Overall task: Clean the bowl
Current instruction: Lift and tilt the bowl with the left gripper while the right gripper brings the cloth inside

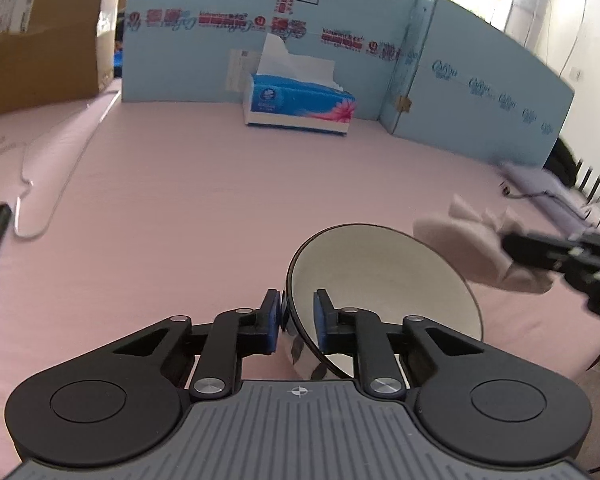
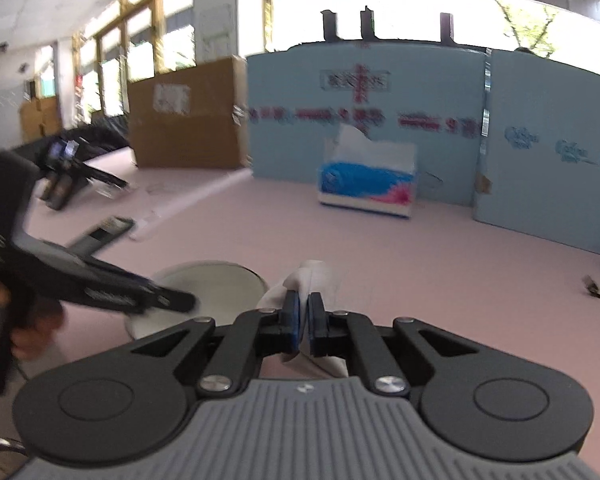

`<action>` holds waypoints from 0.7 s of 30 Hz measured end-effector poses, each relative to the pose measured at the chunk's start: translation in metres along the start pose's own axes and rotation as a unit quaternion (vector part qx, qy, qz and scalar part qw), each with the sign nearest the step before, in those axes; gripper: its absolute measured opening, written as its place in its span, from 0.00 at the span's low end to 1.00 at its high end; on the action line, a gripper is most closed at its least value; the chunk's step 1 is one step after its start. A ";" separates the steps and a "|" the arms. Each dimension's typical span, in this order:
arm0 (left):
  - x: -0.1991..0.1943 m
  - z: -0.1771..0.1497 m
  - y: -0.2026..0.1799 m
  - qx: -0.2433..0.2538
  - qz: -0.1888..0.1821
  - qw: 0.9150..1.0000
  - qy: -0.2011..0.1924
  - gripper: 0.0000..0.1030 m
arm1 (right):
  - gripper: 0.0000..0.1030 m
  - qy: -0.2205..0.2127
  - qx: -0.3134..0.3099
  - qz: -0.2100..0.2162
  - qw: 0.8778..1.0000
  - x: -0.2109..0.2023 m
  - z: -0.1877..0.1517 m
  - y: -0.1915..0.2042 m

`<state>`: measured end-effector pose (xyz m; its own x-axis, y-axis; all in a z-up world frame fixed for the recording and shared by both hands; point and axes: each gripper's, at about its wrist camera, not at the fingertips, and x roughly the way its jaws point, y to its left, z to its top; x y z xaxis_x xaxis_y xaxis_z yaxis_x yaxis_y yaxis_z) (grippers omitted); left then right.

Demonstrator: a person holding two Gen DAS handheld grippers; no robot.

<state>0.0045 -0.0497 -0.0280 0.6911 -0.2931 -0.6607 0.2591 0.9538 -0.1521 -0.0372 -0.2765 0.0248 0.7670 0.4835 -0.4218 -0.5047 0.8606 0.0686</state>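
A white bowl (image 1: 380, 280) with a dark rim stands tilted on the pink cloth, its inside facing up and to the right. My left gripper (image 1: 298, 316) is shut on the bowl's near left rim, one blue pad outside the wall and one inside. To the right of the bowl, my right gripper (image 1: 512, 248) is shut on a crumpled pale tissue (image 1: 460, 248) that hangs just beyond the far right rim. In the right wrist view the tissue (image 2: 312, 276) sticks out past the closed right gripper (image 2: 305, 308). The bowl (image 2: 208, 284) lies to its left, partly hidden by the left gripper (image 2: 180, 302) and a hand (image 2: 32, 320).
A blue tissue box (image 1: 300, 100) stands at the back against light blue boards (image 1: 460, 80). A cardboard box (image 1: 40, 60) is at the back left. A white hanger (image 1: 52, 168) lies on the left of the pink cloth. A cable (image 1: 512, 192) runs along the right edge.
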 end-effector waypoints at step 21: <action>-0.006 0.013 -0.045 0.080 0.003 0.997 -0.014 0.15 | 0.05 0.060 0.010 0.039 0.997 0.038 -0.014 0.011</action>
<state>-0.0022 -0.0916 -0.0081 0.7106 -0.2921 -0.6401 0.3580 0.9333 -0.0285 -0.0187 -0.2511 -0.0030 0.6717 0.5281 -0.5195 -0.5523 0.8244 0.1240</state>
